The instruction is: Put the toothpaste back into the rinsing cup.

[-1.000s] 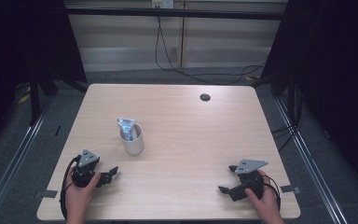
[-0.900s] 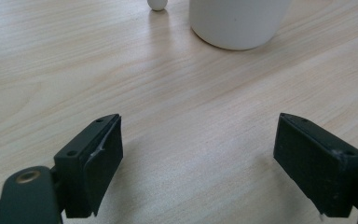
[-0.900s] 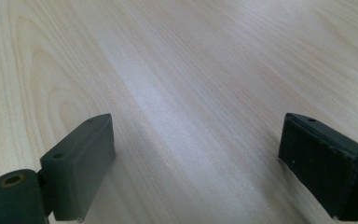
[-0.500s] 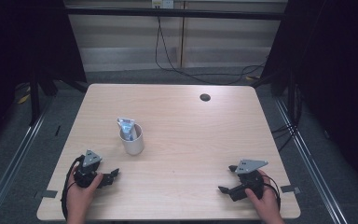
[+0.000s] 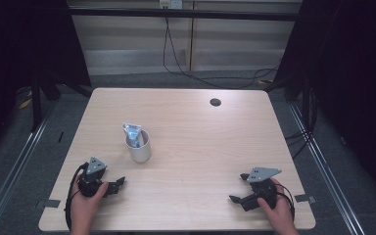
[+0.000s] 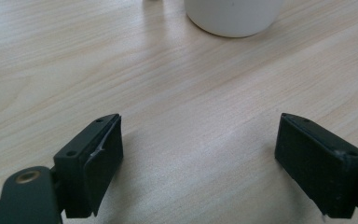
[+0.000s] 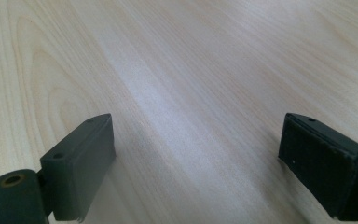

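Standing upright: white cup (image 5: 140, 149) w/ crumpled packet (image 5: 133, 133) inside.

Even overhead light, soft shadows, dark surroundings

Upright white cup (image 5: 139, 147) holding a tube (image 5: 133, 133)

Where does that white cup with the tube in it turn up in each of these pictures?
High view: the round white ceramic cup stands left of centre, beyond the left gripper.
Left gripper view: its base sits at the top edge.
Right gripper view: bare tabletop, no cup.
Shared landmark: the pale wood-grain table.
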{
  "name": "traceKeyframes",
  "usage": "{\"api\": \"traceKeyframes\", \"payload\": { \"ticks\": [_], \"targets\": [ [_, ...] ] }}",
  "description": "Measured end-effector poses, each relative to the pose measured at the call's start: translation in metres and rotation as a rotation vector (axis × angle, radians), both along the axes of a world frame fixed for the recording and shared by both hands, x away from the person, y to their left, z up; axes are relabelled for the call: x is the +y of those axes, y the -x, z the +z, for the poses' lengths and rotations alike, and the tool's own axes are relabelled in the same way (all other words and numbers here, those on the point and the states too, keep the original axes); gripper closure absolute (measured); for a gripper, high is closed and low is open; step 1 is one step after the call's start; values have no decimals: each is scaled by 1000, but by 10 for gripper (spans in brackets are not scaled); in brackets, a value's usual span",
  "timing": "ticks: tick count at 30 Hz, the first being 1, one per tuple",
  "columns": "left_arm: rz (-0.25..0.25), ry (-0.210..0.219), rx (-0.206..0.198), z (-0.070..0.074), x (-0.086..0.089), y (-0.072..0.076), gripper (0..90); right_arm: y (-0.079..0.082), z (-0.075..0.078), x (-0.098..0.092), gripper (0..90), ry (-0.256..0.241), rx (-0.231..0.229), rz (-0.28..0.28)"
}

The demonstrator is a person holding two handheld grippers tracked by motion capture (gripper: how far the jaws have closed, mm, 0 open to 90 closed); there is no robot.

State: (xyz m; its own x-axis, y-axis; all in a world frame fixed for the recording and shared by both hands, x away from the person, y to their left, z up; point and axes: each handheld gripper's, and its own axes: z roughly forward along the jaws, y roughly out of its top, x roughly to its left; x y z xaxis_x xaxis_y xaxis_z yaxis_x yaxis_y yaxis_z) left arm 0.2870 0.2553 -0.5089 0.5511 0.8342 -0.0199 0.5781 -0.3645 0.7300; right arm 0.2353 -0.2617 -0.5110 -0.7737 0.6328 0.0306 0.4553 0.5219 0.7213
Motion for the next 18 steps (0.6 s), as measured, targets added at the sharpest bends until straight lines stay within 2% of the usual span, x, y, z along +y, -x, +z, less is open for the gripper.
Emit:
{"api": "traceKeyframes", "payload": {
  "ticks": [18],
  "targets": [
    [3, -7, 2, 0, 0, 0, 135, 0, 0, 0, 101, 0, -1, 0]
  ]
}}
